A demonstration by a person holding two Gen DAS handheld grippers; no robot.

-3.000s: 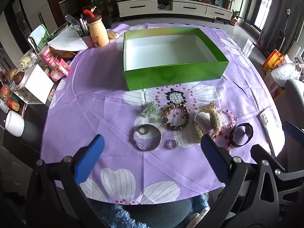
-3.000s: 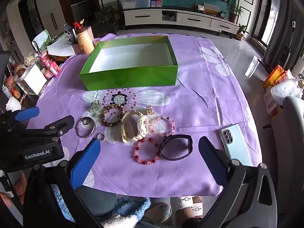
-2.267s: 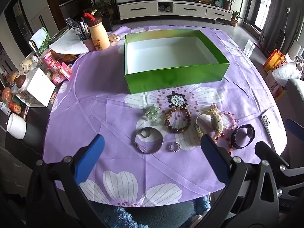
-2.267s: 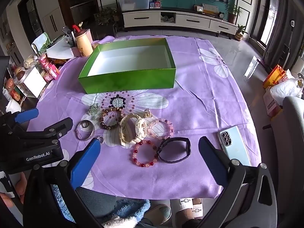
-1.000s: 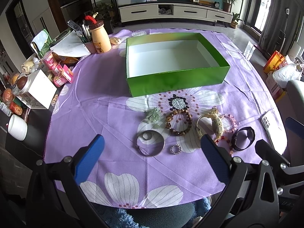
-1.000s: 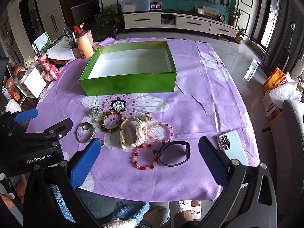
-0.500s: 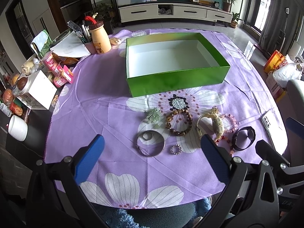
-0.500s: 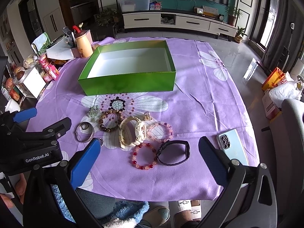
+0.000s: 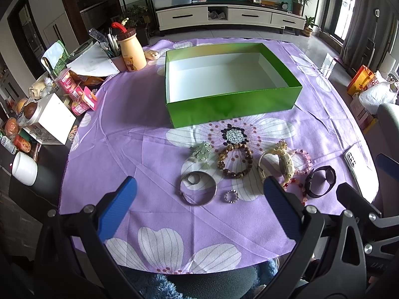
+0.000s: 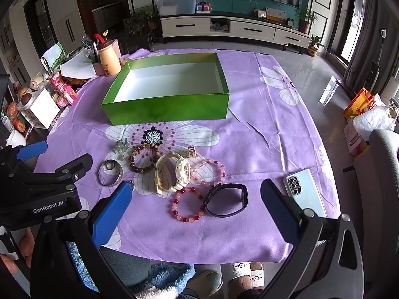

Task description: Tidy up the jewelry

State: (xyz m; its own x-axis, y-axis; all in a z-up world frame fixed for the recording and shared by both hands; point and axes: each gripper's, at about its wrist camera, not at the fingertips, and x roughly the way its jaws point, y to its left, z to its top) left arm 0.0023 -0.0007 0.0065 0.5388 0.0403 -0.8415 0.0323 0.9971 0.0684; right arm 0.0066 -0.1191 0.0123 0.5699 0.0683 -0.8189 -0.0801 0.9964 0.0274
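Observation:
An empty green box [image 9: 234, 108] [image 10: 167, 111] with a white inside stands on the purple flowered cloth. In front of it lies the jewelry: a silver bangle [image 9: 198, 187] [image 10: 110, 173], a small ring [image 9: 231, 196], a brown bead bracelet [image 9: 235, 160] [image 10: 143, 158], a cream watch [image 10: 172, 172], a pink bead bracelet [image 10: 209, 169], a red bead bracelet [image 10: 188, 204], a black band [image 10: 225, 203] and a pale green charm [image 9: 202, 150]. My left gripper [image 9: 199, 191] hovers open over the bangle and ring. My right gripper [image 10: 195, 198] hovers open over the red bracelet and black band. Both hold nothing.
A phone [image 10: 304, 190] lies at the cloth's right edge. Cups, snack packs, a white box [image 9: 53, 122] and a yellow bottle [image 9: 129, 49] crowd the left side. A grey chair [image 10: 385, 162] stands at the right. The person's slippers [image 10: 247, 271] show below the table edge.
Both views have pulled back and risen slightly over the last seconds, so the box and jewelry sit a little lower in frame. Nothing on the cloth has moved.

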